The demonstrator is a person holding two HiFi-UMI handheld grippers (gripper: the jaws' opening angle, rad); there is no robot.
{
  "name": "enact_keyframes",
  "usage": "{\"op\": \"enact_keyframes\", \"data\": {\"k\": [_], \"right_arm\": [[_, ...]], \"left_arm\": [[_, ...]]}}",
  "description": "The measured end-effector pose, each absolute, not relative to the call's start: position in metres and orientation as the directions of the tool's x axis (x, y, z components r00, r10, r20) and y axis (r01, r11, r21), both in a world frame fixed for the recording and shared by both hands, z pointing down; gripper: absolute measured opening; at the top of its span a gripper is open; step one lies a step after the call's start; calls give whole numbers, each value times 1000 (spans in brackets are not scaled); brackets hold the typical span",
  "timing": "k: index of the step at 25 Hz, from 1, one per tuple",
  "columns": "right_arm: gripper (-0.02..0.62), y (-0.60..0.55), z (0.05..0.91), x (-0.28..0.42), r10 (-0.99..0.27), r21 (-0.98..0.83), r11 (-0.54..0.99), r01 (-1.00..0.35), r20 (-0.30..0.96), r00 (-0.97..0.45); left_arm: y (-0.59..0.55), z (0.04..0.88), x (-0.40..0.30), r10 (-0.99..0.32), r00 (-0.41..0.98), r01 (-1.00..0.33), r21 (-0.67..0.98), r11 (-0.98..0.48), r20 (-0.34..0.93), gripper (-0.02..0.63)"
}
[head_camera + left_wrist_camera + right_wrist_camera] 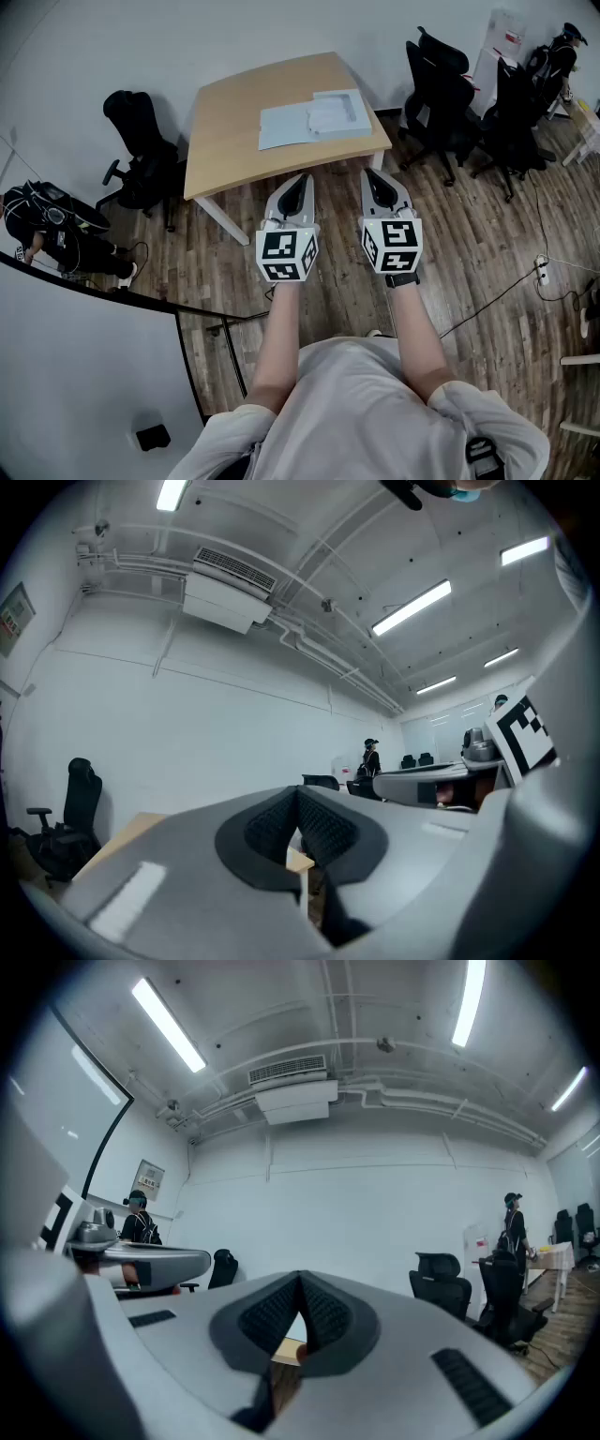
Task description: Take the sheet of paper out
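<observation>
One pale folder bearing paper lies on the table.

White walls, wood floor, black office chairs

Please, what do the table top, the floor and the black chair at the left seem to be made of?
Table top: probably light wood or wood-look laminate, smooth and matte; even tan colour, thin edge.
Floor: wood or wood-look planks; narrow strips in mixed browns, slight sheen.
Chair: black, perhaps fabric or mesh on a plastic frame; too small to tell.
</observation>
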State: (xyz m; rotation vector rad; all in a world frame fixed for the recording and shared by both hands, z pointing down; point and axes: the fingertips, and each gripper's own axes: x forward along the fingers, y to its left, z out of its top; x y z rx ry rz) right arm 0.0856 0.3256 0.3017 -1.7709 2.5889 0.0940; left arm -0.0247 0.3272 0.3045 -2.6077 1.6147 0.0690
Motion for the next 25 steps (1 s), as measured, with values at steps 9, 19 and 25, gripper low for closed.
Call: {"op": "enact_keyframes", "data": {"k": [9,19,25], "right_arm": [[11,334,310,55,-932,33,359,-933,-34,-360],[12,310,331,20,-912,-22,411,-912,-28,-410],[12,253,343,12,-908,-40,418,-908,-30,-417]], "left_arm": [[338,322,-52,-881,467,-884,-3,-468,-74,9],[316,352,-90,-900,433,-899,57,-435,-39,9],[261,358,-101,-911,410,-911,25,-411,-34,9]]}}
